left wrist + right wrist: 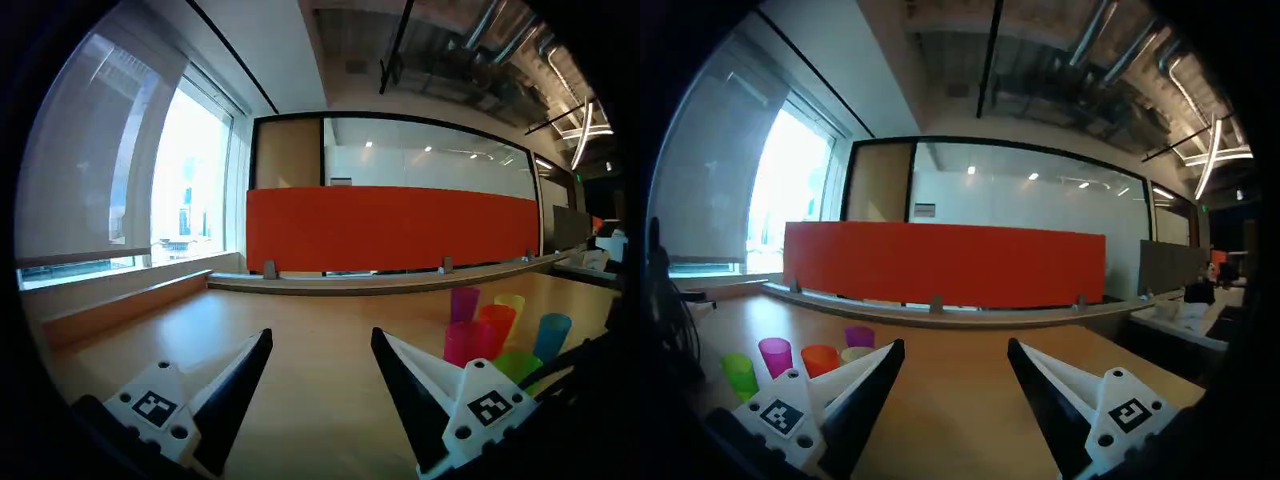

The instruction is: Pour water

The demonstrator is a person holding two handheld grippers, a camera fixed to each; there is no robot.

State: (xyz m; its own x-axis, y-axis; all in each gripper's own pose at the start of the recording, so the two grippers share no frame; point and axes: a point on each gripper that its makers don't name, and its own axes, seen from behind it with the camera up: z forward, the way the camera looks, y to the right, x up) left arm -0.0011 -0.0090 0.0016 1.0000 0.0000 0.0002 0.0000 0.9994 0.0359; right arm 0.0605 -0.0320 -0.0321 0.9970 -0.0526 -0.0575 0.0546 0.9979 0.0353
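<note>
Surface is running open to the orange divider along its far edge, coloured cups are standing clustered between left gripper and right gripper, both holding fingers spread, gripping nothing.

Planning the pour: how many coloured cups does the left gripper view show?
6, clustered at right on the desk: purple cup and yellow cup at back, orange cup and blue cup midway, pink cup and green cup nearest. More may hide behind the finger.
</note>
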